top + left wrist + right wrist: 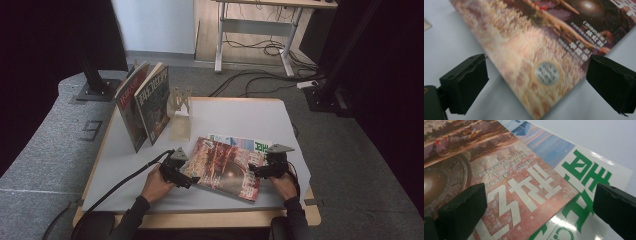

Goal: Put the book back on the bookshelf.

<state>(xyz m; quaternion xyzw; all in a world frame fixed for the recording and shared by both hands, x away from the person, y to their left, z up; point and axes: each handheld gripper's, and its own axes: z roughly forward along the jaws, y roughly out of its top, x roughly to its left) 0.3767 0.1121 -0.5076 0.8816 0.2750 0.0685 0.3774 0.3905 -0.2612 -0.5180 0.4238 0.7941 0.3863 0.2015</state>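
Two flat magazines [227, 167], two standing magazines [145, 102], two grippers [182, 172].

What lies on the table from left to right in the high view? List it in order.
Two standing magazines → clear stand → left gripper → reddish magazine lying flat → right gripper, with a green-lettered magazine partly under the reddish one.

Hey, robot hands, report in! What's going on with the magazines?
Left gripper open, right gripper open, flanking red magazine. It lies flat atop green-lettered magazine. Nothing in the way.
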